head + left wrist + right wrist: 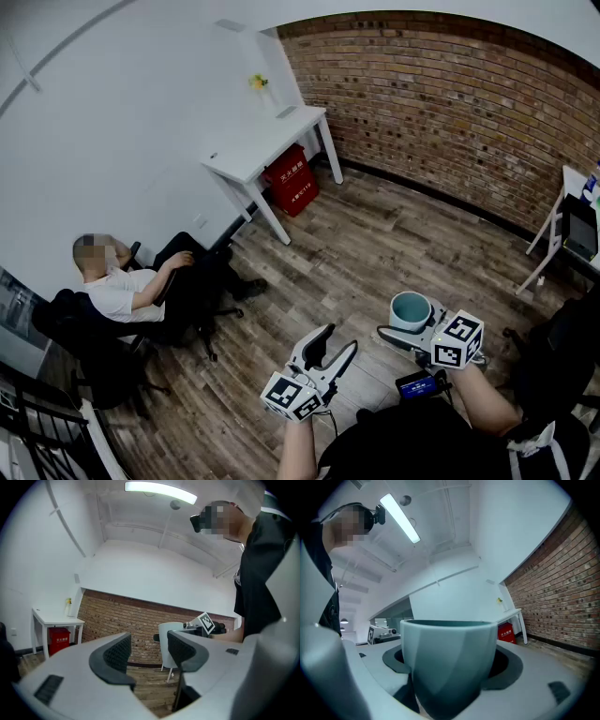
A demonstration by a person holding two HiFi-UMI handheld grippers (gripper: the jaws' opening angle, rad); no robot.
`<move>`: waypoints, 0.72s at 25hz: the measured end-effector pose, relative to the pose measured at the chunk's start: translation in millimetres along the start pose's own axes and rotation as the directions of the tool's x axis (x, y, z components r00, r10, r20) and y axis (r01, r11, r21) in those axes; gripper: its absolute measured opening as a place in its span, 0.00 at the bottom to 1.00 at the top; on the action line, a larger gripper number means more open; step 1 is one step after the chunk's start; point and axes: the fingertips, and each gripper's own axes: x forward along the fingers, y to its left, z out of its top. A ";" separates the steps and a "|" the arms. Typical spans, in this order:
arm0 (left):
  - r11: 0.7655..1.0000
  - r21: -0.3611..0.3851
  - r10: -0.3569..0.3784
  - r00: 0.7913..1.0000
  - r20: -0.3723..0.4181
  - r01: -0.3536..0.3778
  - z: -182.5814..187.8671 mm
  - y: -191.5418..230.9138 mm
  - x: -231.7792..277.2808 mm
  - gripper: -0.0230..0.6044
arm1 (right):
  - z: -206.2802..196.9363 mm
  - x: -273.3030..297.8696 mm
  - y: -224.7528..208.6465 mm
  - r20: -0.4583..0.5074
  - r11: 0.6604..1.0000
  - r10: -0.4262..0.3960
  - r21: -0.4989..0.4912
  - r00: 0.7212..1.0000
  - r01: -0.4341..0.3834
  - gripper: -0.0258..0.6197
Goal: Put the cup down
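A pale teal cup (410, 309) is held upright in mid-air above the wooden floor, with my right gripper (405, 330) shut on it. In the right gripper view the cup (449, 660) fills the space between both dark pads (506, 660). My left gripper (334, 349) floats beside it, lower and to the left, open with nothing between its fingers (117, 654). From the left gripper view the cup (169, 641) and the right gripper's marker cube (206, 623) appear just past the jaws.
A white table (267, 141) stands at the white wall with a red box (292, 178) under it. A person sits in a chair (141, 295) at left. Another white table (572, 216) stands at right by the brick wall (450, 103).
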 end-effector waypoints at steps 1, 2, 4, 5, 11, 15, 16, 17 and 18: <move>1.000 0.000 -0.001 1.000 0.000 0.001 -0.3 -0.3 0.3 0.44 | -0.2 -0.5 -0.2 0.000 1.000 -0.001 0.000 1.000 0.001 0.67; 1.000 -0.001 -0.002 1.000 0.001 0.002 -0.7 -0.6 0.5 0.44 | -0.4 -0.9 -0.4 0.000 1.000 -0.002 0.001 1.000 0.002 0.67; 1.000 -0.001 -0.005 1.000 -0.001 0.005 -1.6 -0.8 0.7 0.44 | -0.5 -1.0 -0.7 -0.001 1.000 -0.006 0.002 1.000 0.006 0.67; 1.000 -0.001 -0.006 1.000 -0.003 0.006 -2.0 -0.7 0.9 0.44 | -0.2 -0.8 -0.7 -0.001 1.000 -0.009 0.003 1.000 0.009 0.67; 1.000 -0.002 -0.017 1.000 -0.011 0.017 -2.6 -2.0 4.5 0.44 | -0.8 -1.7 -2.7 -0.004 1.000 -0.012 -0.002 1.000 0.012 0.67; 1.000 0.000 -0.016 1.000 -0.014 0.016 -3.1 -1.2 5.2 0.44 | 1.0 -2.3 -5.1 0.014 1.000 -0.011 0.023 1.000 0.010 0.67; 1.000 0.000 -0.016 1.000 -0.014 0.016 -3.5 -1.1 5.2 0.44 | 0.9 -2.5 -5.6 0.016 1.000 -0.010 0.025 1.000 0.010 0.67; 1.000 0.001 -0.016 1.000 -0.014 0.016 -3.7 -1.1 5.2 0.44 | 0.9 -2.5 -5.7 0.014 1.000 -0.010 0.023 1.000 0.010 0.67; 1.000 0.001 -0.015 1.000 -0.014 0.015 -3.5 -1.0 5.1 0.44 | 0.9 -2.3 -5.7 0.012 1.000 -0.010 0.021 1.000 0.009 0.67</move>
